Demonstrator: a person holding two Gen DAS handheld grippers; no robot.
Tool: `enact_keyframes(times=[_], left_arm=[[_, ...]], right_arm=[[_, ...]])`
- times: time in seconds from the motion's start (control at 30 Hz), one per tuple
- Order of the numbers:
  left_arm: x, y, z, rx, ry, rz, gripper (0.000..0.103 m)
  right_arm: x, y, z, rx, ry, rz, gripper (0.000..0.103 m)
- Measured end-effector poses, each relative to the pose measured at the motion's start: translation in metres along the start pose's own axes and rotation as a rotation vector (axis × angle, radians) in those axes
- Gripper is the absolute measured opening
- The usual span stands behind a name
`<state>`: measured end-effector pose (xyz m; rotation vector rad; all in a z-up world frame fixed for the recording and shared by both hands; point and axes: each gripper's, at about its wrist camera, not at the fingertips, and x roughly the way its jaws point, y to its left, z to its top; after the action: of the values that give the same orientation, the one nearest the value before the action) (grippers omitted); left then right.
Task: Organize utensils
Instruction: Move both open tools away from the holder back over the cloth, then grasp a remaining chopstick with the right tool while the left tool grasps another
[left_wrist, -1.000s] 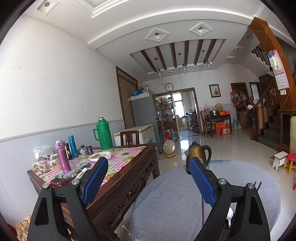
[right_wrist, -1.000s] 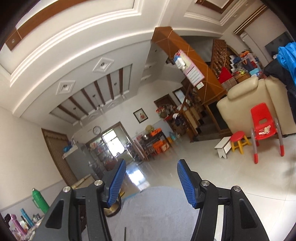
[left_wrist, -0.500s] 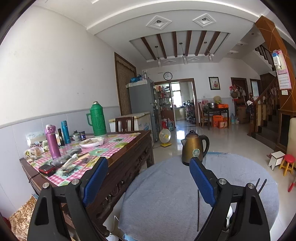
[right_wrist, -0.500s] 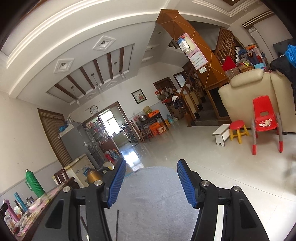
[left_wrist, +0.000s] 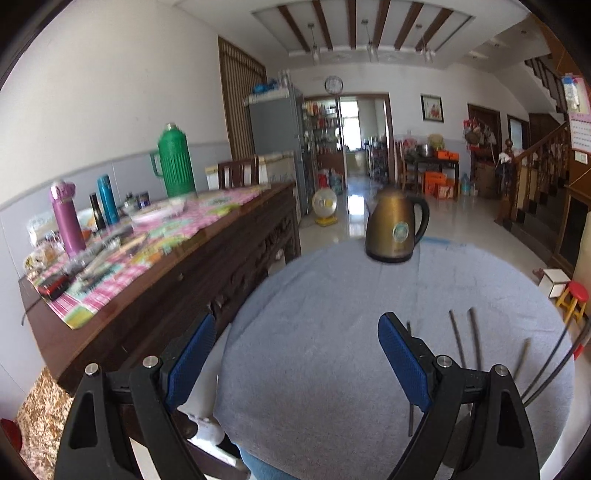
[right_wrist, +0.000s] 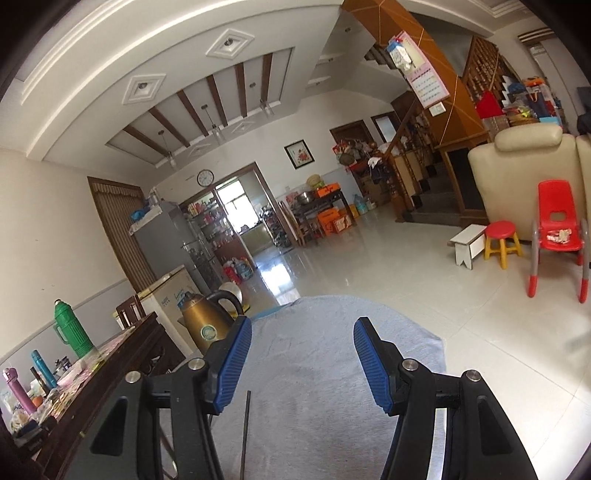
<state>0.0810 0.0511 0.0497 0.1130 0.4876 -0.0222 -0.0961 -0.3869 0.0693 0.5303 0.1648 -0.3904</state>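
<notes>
Several dark chopsticks (left_wrist: 474, 341) lie on the round table with the grey cloth (left_wrist: 325, 332), to the right of my left gripper (left_wrist: 297, 363). That gripper is open and empty above the cloth. One dark chopstick (right_wrist: 245, 432) shows in the right wrist view, just inside the left finger of my right gripper (right_wrist: 303, 363), which is open and empty above the same cloth (right_wrist: 317, 387).
A bronze kettle (left_wrist: 395, 225) stands at the far edge of the cloth; it also shows in the right wrist view (right_wrist: 205, 326). A long wooden table (left_wrist: 192, 254) with a green thermos (left_wrist: 173, 162) and bottles is to the left. Red chair (right_wrist: 557, 221) and stools stand right.
Both cameras have tilted downward. More of the grey cloth and the chopsticks have come into view. Both grippers stay open.
</notes>
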Motion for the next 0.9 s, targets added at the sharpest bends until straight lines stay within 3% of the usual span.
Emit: enact_keyframes(times=[0.1,0.33,0.43,0.57,0.7,0.9], left_arm=[[0.038,-0.001,-0.008,0.008,0.09,-0.025,0.09],[0.149,-0.03,-0.019,0.053,0.349,-0.126,0.09],[0.176,-0.053,-0.02,0.073,0.397,-0.177,0.09],[0.207,-0.083,-0.015,0.073,0.448,-0.254,0.085],[0.233,-0.115,-0.012,0.101,0.51,-0.29,0.069],[0.273,-0.151,-0.01,0.119,0.604,-0.355,0.068]], right_arm=[[0.049,0.003,-0.005,-0.013,0.124,0.003,0.062],[0.179,0.027,-0.043,-0.11,0.465,0.102,0.062],[0.23,0.047,-0.068,-0.157,0.593,0.162,0.062],[0.283,0.071,-0.103,-0.182,0.712,0.202,0.06],[0.333,0.093,-0.134,-0.209,0.822,0.22,0.055],[0.384,0.113,-0.162,-0.239,0.941,0.162,0.044]])
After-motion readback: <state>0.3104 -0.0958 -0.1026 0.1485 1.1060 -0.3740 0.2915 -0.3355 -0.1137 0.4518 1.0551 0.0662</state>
